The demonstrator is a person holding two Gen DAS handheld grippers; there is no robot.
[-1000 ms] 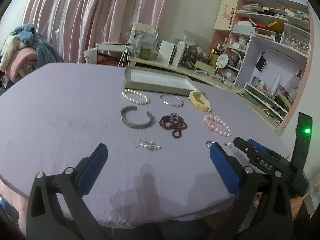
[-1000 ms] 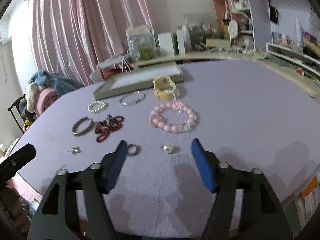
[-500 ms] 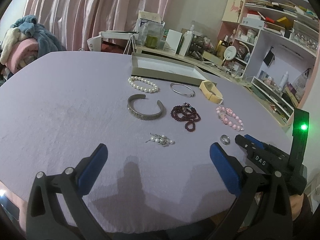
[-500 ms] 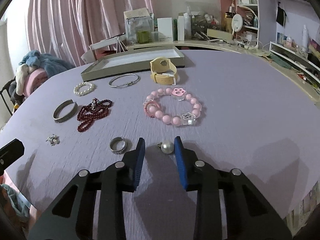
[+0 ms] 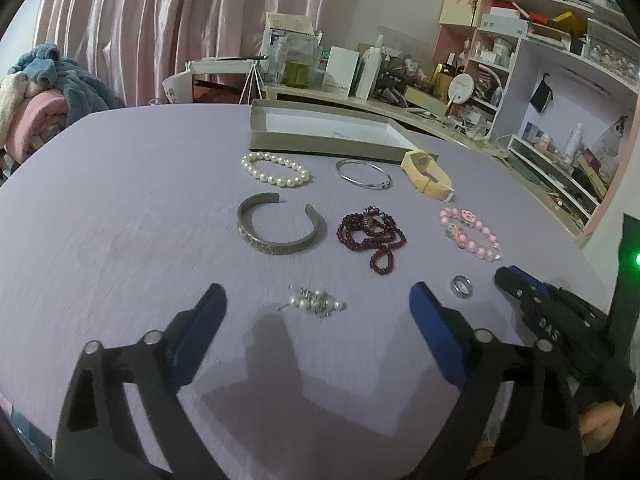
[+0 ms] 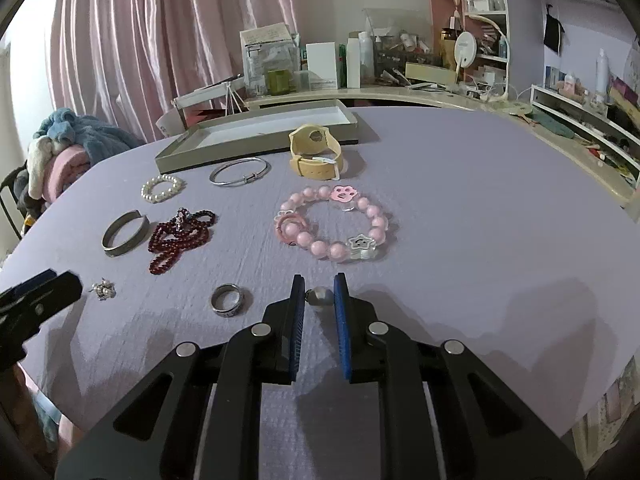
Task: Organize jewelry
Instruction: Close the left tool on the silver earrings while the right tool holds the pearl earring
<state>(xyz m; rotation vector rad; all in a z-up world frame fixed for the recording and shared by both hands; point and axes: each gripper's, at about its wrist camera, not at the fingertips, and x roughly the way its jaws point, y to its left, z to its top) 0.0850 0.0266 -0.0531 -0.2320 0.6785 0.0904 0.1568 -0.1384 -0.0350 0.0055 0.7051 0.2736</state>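
Barely begun, by the look of things. Right claw (image 6: 319,294) closed on the pearl earring (image 6: 321,297), low centre of the right wrist view, the pearl pinched between the blue pads and apparently not yet off the purple surface (image 6: 460,220). Left claw (image 5: 316,312) wide, its jaws just narrowed a little, nothing pressed between them; the pearl cluster piece (image 5: 316,303) on the cloth between the two pads, lower centre of the left wrist view, untouched.

Tray (image 6: 256,132) at upper centre of the right wrist view: no jewelry visible inside, white lining bare.

Still loose on the cloth, all outside the tray:
- silver ring (image 6: 227,300), just left of the right claw
- pink bead bracelet (image 6: 332,224), centre of the frame
- dark red bead strand (image 6: 180,236) and metal cuff (image 6: 124,234), left of centre
- pearl bracelet (image 6: 162,188), thin silver bangle (image 6: 239,172) and beige watch (image 6: 316,152), in a row just before the tray

Judged from this: nothing sorted yet, one first piece gripped, a second lined up, seven more waiting. Everything left to carry over and lay in the tray.
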